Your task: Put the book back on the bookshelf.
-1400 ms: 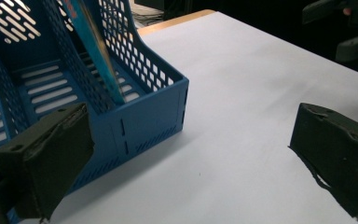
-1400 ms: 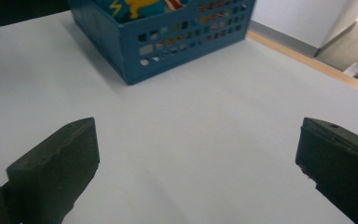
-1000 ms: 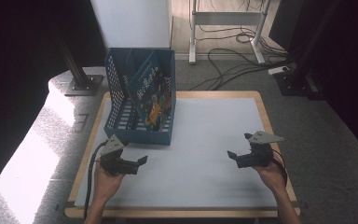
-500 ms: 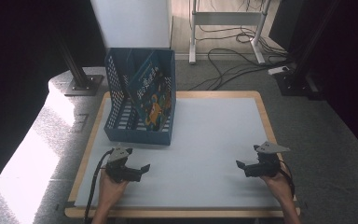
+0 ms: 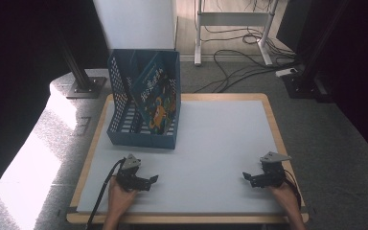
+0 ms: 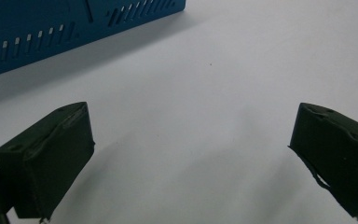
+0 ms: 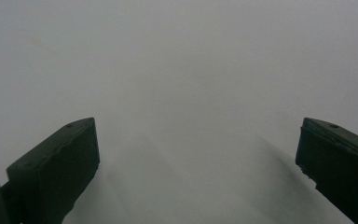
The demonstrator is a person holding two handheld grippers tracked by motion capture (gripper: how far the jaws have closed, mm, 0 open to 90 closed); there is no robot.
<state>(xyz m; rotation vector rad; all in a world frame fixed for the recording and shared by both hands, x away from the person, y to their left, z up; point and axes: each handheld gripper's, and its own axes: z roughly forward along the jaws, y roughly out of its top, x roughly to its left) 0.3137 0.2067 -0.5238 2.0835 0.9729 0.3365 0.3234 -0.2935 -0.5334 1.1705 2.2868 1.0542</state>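
A blue slotted file box (image 5: 143,103) stands at the back left of the white table mat (image 5: 220,143), with a blue picture book (image 5: 154,98) leaning inside it. My left gripper (image 5: 151,180) rests low near the front left edge, open, nothing between its jaws; the left gripper view shows its jaws wide apart over bare mat with the box wall (image 6: 65,28) ahead. My right gripper (image 5: 247,177) sits near the front right, open and empty; its own view shows wide jaws over plain mat.
The wooden table rim (image 5: 187,219) frames the mat. Beyond the table lie a grey floor, black stand bases (image 5: 84,86), a white panel (image 5: 134,24) behind the box, and cables (image 5: 239,62) near a white frame.
Both grippers have drawn back toward the front edge of the table and dropped lower. Their jaws stay open. The box and book have not moved.
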